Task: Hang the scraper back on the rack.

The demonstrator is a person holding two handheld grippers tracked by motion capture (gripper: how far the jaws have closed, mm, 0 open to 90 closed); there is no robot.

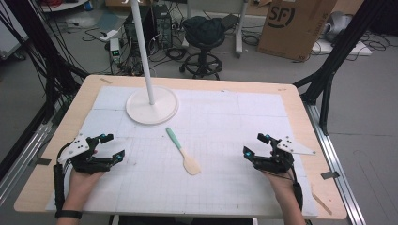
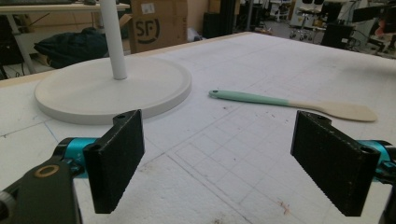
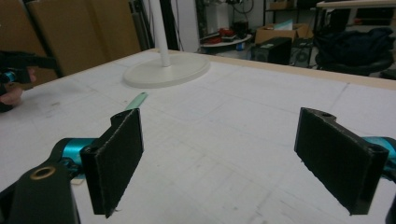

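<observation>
there, both hands rest low, left gripper (image 1: 111, 146) and right gripper (image 1: 255, 145) jaws apart, flanking the spatula (image 1: 183, 151).

- The spatula (image 1: 182, 151) lies near the middle of the worktop (image 1: 300, 117), handle pointing towards the far side.
- The lamp base (image 1: 152, 105) stands behind it, a little to the left, well apart.
- The left hand-held gripper (image 1: 112, 146) sits at the near left, the right hand-held gripper (image 1: 255, 145) at the near right, the spatula between them, touching neither.
- A stool (image 1: 203, 35) and a box (image 1: 294, 26) stand on the floor beyond the worktop.
</observation>
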